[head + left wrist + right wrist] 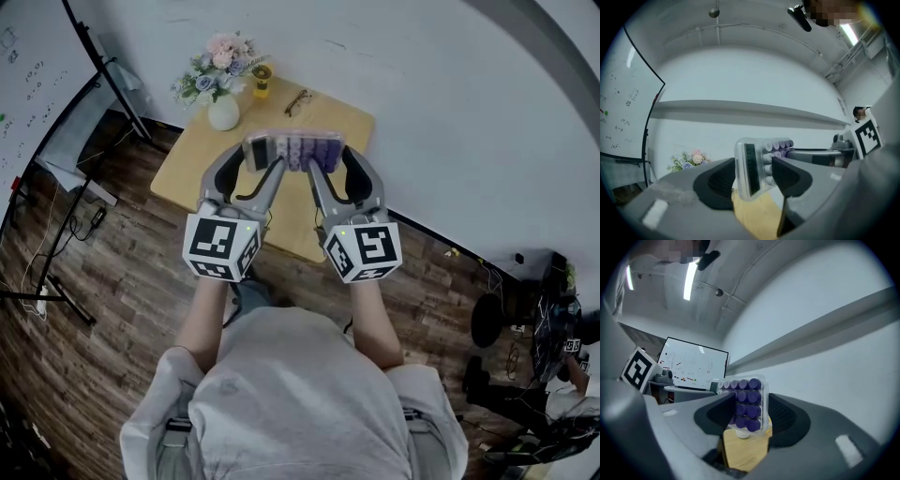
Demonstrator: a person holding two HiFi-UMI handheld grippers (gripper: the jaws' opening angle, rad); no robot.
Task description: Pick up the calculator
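So the calculator (292, 150) is held up above the wooden tabletop (183, 164), pinched at its 2 ends; the display end is clamped in the left gripper's (263, 156) jaws, the purple-key end in the right gripper's (330, 159); from above both ends are partly covered by jaws; nothing on the display can be read; flowers (217, 70) and glasses (298, 101) are seen behind.

The calculator (292, 150) is showing purple keys in a clear case, while the counter (197, 164) is showing pale wood. The left tongs (262, 157) and right tongs (330, 157) are wearing grey and black, with black-and-white marker squares. Pink and blue flowers (217, 66) are topping a white vase (223, 114).
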